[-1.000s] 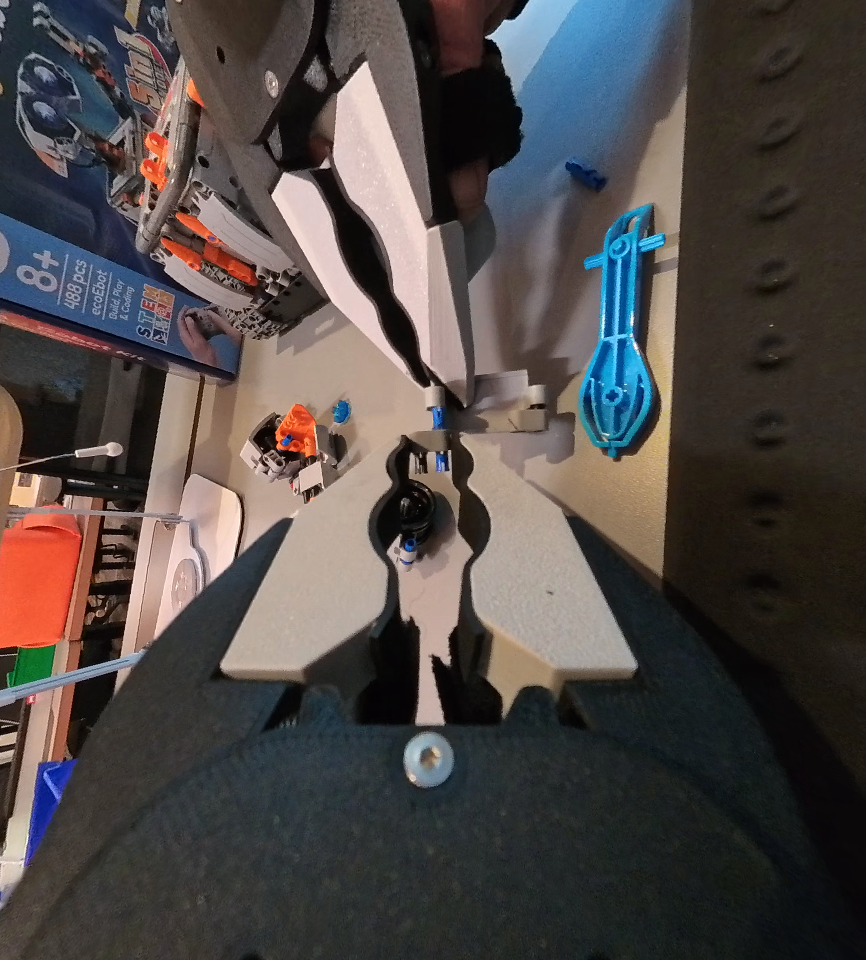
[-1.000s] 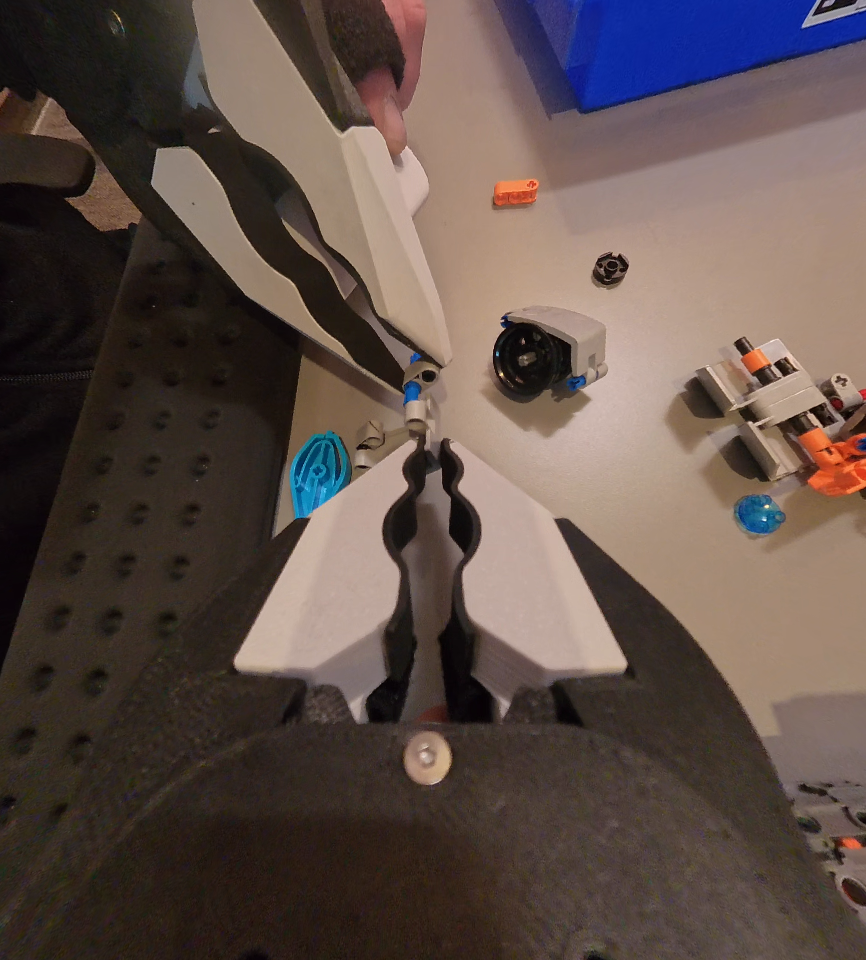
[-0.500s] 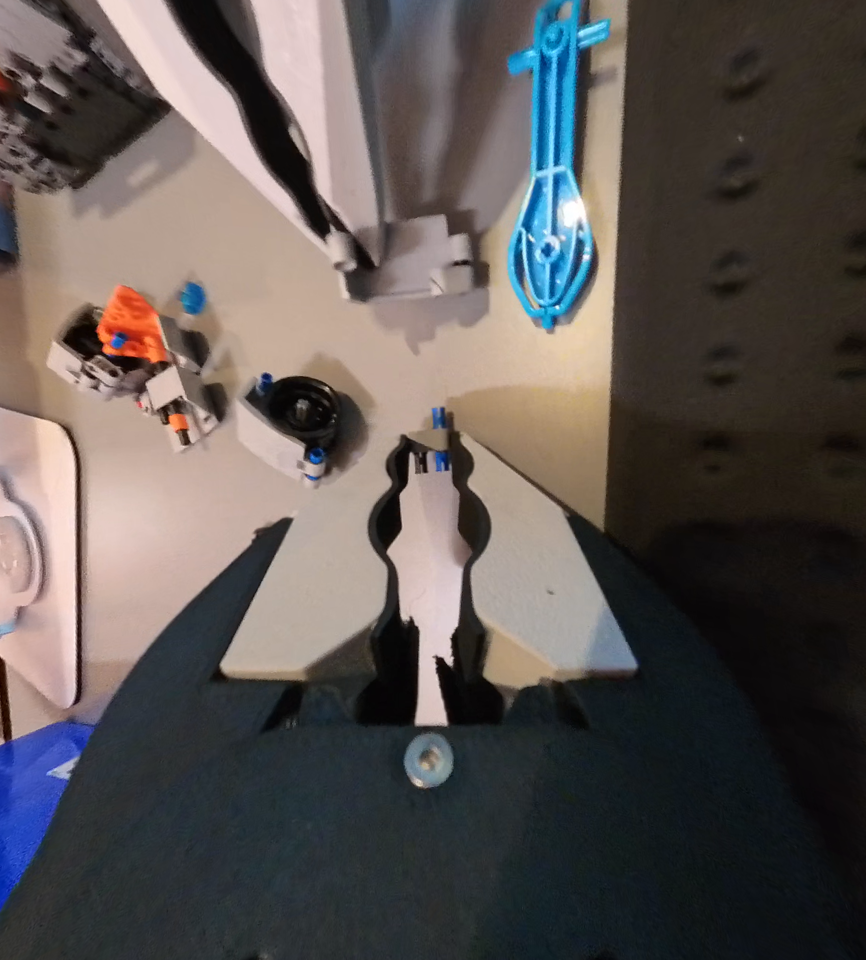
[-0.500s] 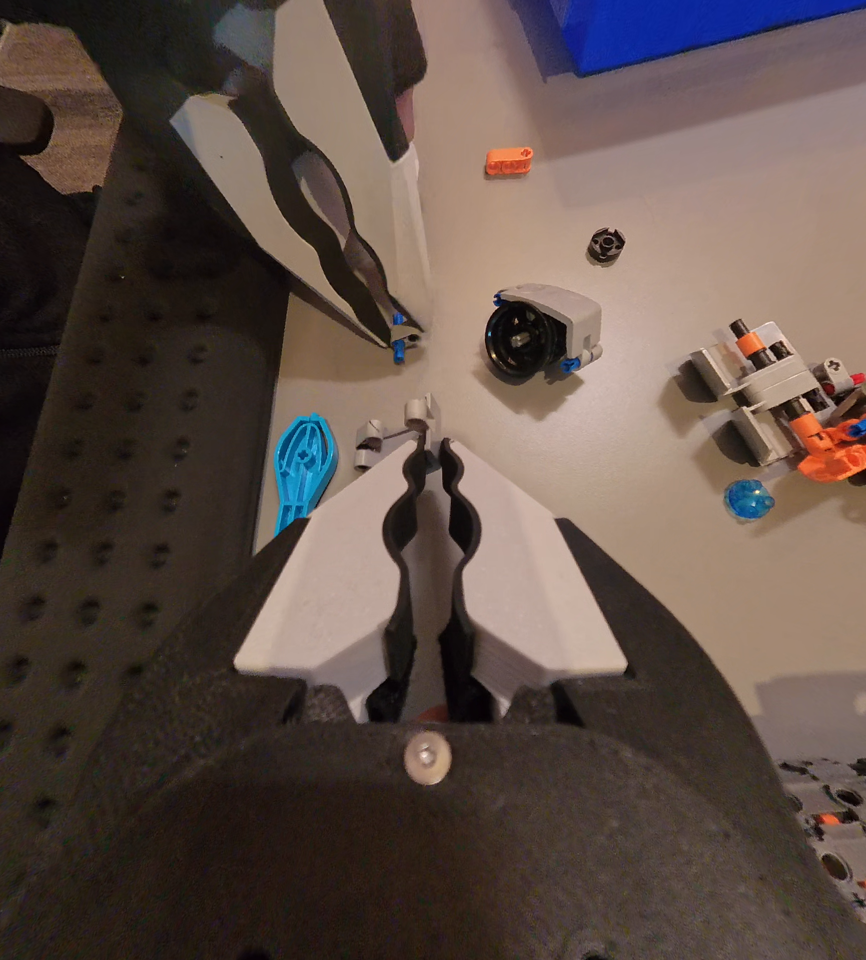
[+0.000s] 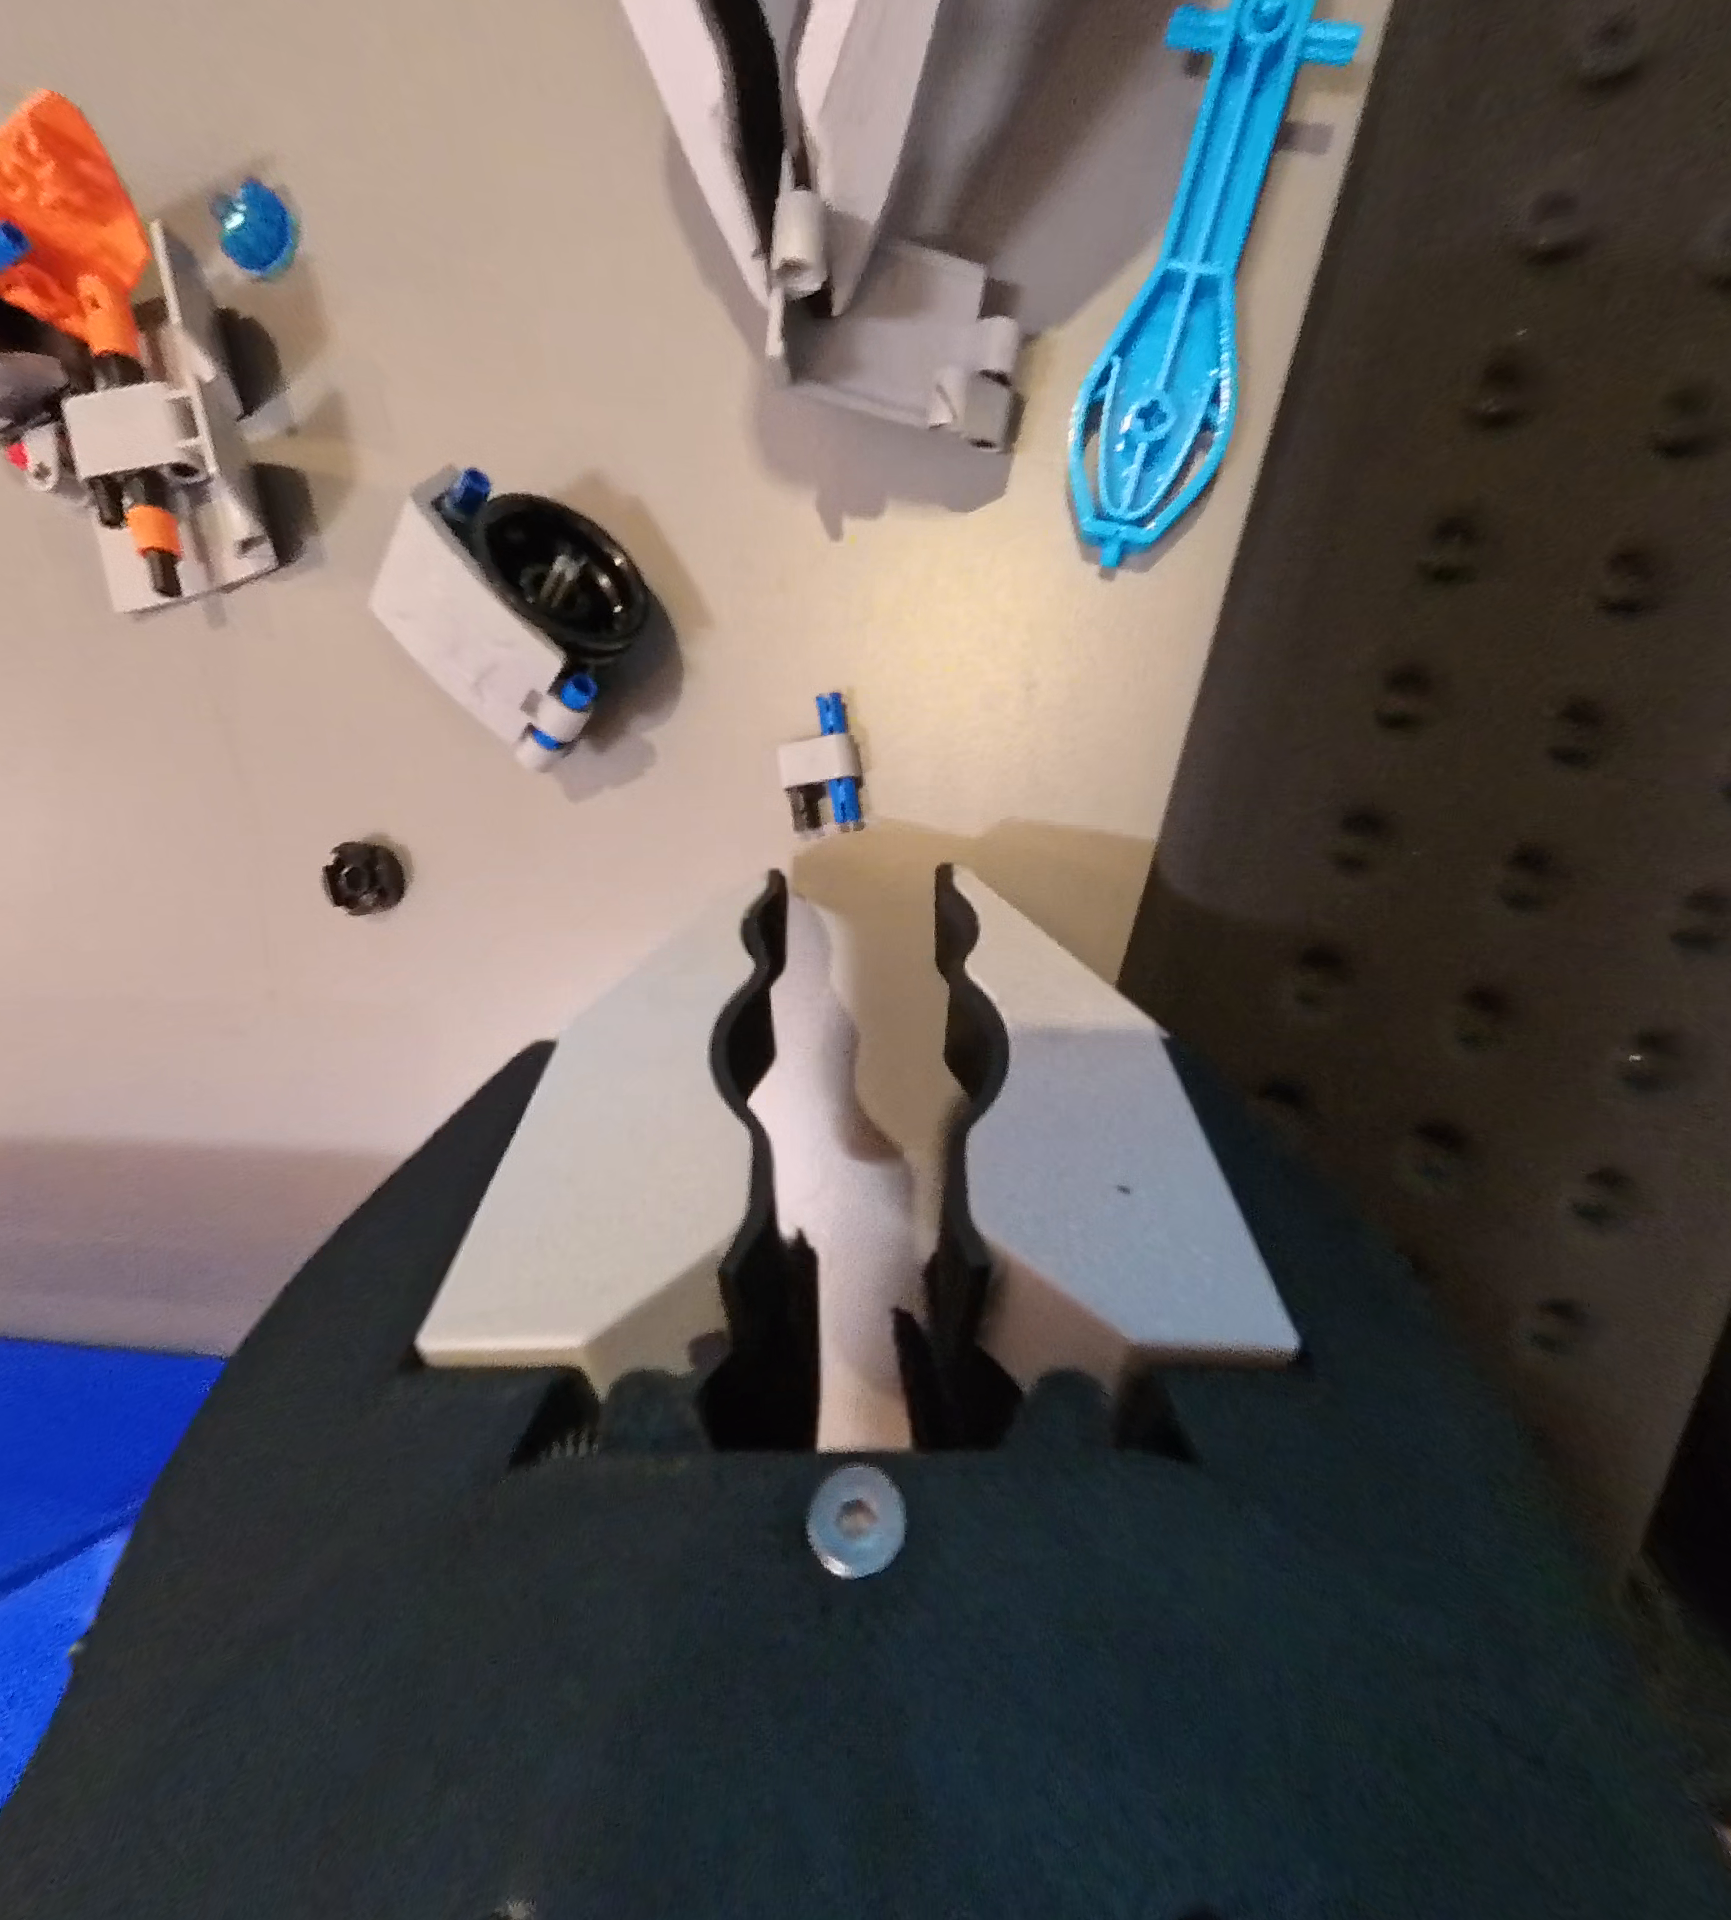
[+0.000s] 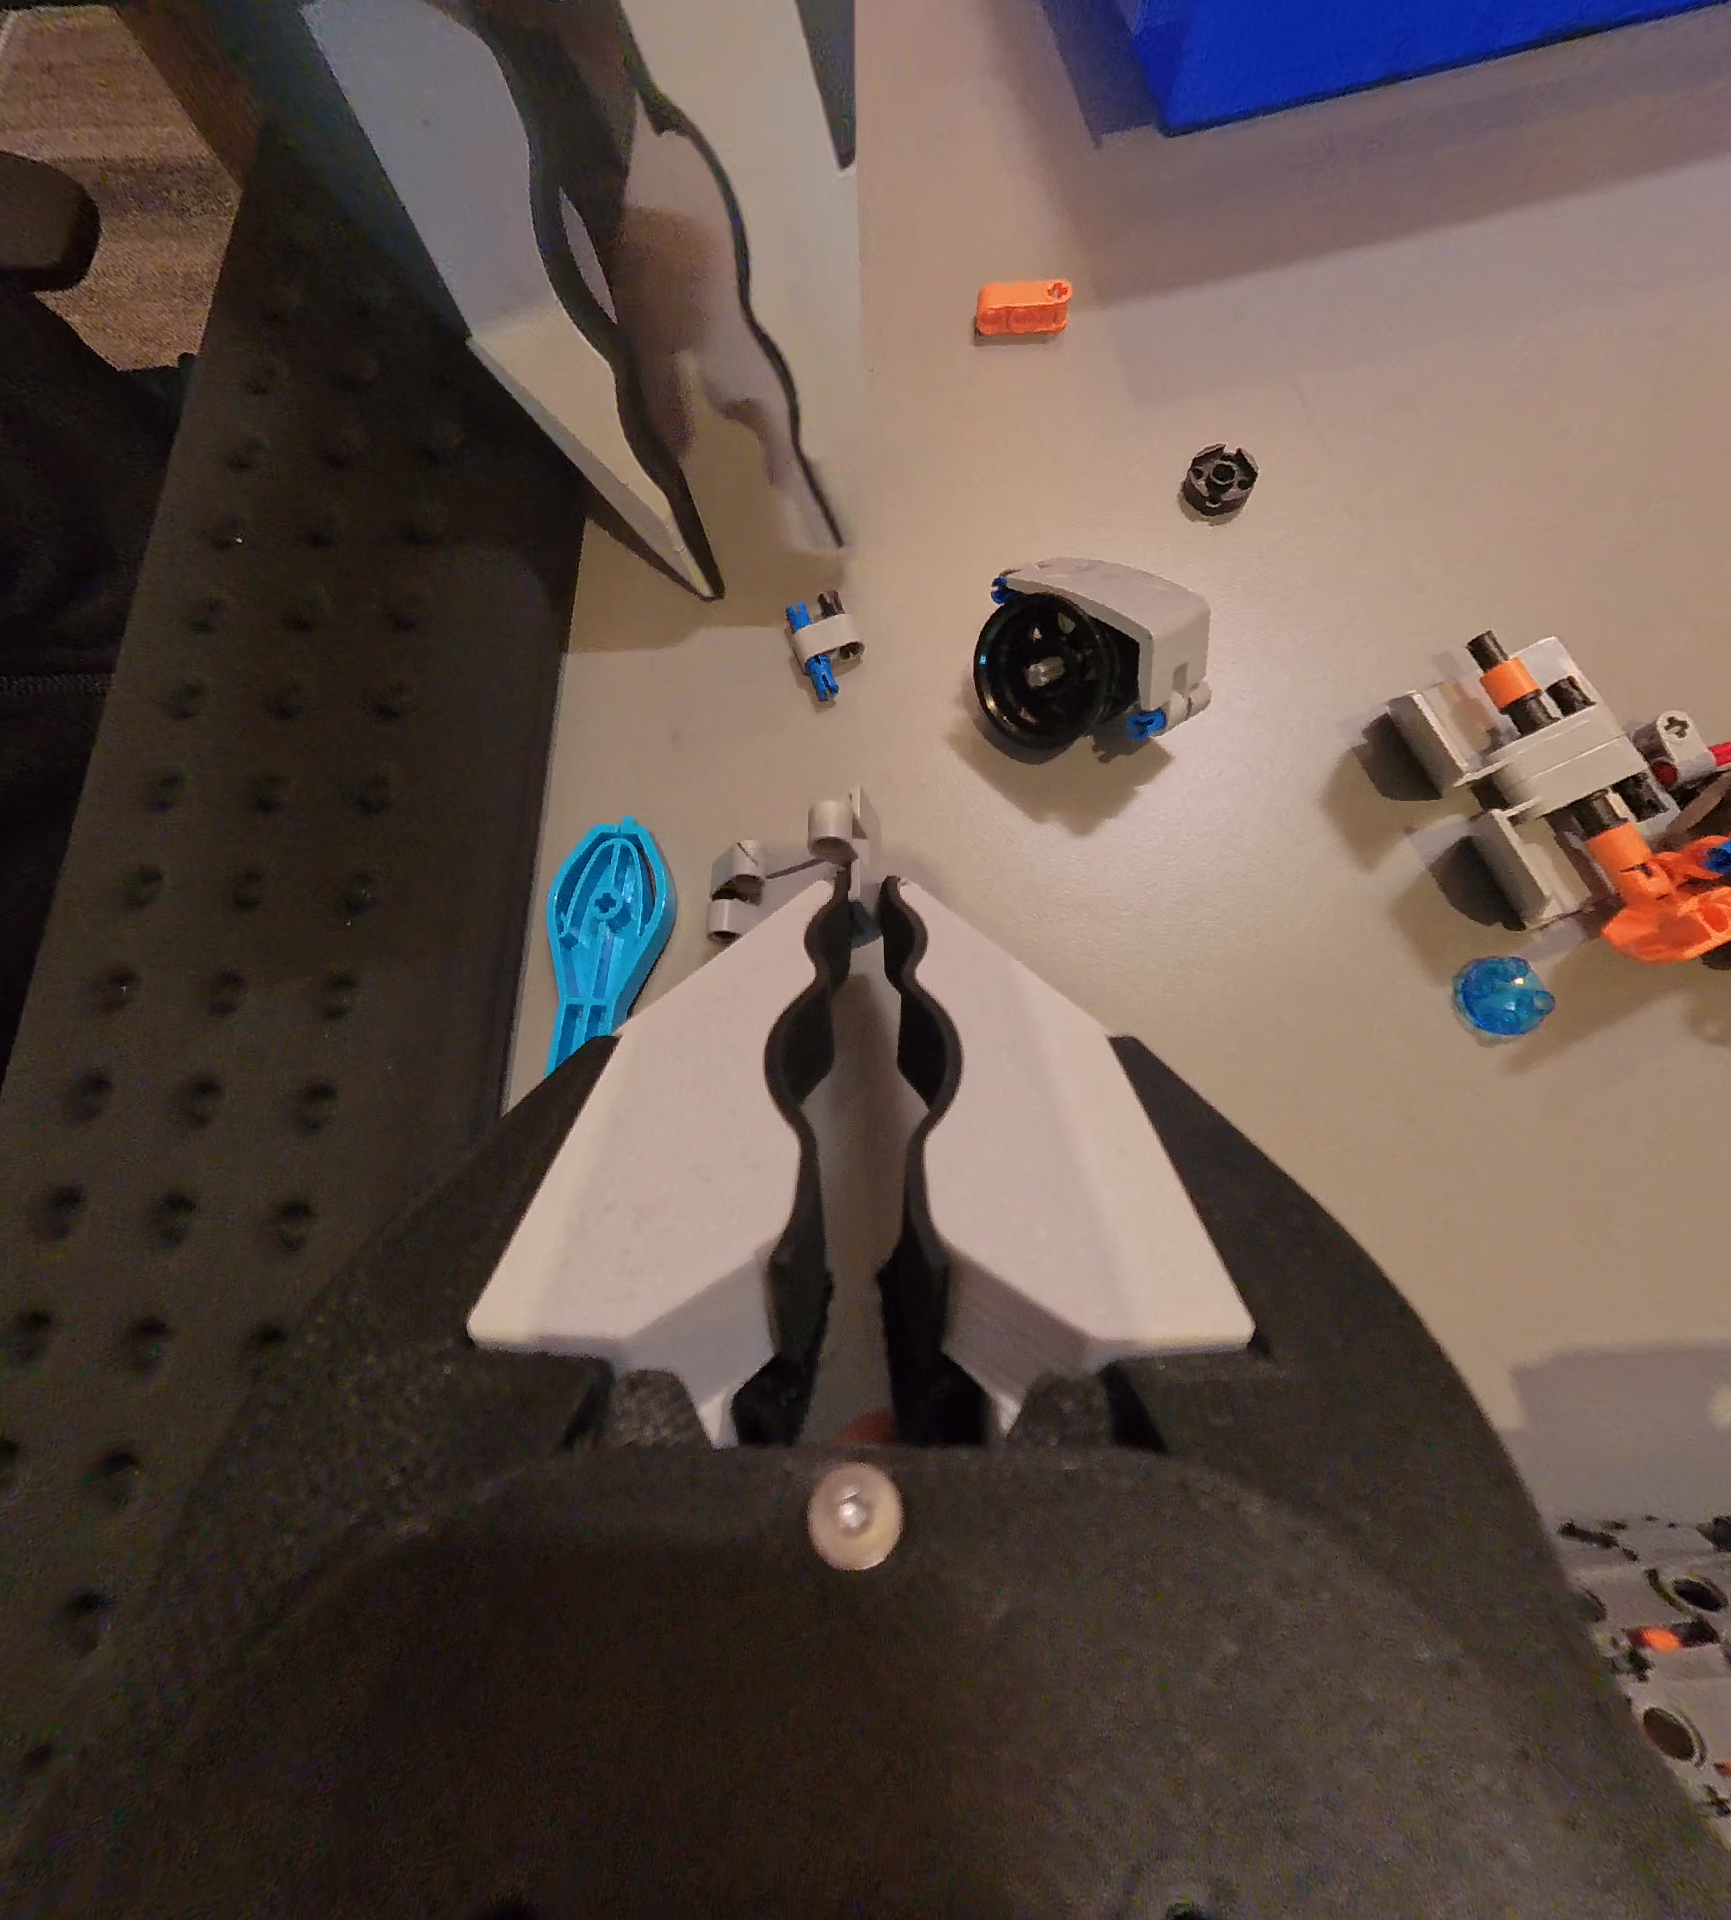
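**Small connector lying free, grey piece pinched**

The left gripper (image 5: 861,883) was held with its jaws parted and empty just short of a small grey connector with blue pins (image 5: 821,767), which lay on the counter (image 5: 165,987). Beyond the connector, the right gripper (image 6: 866,894) was seen with jaws nearly closed, pinching a grey angled piece (image 6: 837,831). A black wheel assembly (image 5: 518,613) and a blue tool (image 5: 1183,312) lay near the connector.

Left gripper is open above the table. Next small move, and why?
Probably lift the left gripper clear: its jaws stand open and empty, the grey-and-blue connector lies free on the table just ahead, and the right gripper grips the grey panel.
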`<control>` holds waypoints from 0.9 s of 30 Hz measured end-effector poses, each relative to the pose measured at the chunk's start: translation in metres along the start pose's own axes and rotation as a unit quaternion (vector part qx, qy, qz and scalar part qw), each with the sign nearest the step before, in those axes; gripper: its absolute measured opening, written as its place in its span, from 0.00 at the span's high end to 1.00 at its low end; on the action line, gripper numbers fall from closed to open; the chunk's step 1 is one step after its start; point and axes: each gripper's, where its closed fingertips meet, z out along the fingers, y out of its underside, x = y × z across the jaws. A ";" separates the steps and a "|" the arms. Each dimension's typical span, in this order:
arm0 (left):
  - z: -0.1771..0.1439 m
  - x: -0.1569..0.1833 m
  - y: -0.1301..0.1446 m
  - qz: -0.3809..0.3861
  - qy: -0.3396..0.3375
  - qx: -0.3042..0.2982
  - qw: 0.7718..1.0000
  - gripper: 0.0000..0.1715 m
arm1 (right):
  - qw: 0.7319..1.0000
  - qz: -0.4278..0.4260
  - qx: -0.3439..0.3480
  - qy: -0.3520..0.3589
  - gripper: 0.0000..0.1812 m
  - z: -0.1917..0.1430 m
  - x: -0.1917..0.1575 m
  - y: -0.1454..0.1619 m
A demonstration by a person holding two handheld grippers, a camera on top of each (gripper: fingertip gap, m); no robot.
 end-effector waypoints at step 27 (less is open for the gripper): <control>-0.002 0.008 -0.036 0.023 0.040 0.077 0.996 0.79 | 1.000 -0.006 -0.007 -0.002 0.99 0.001 -0.002 0.002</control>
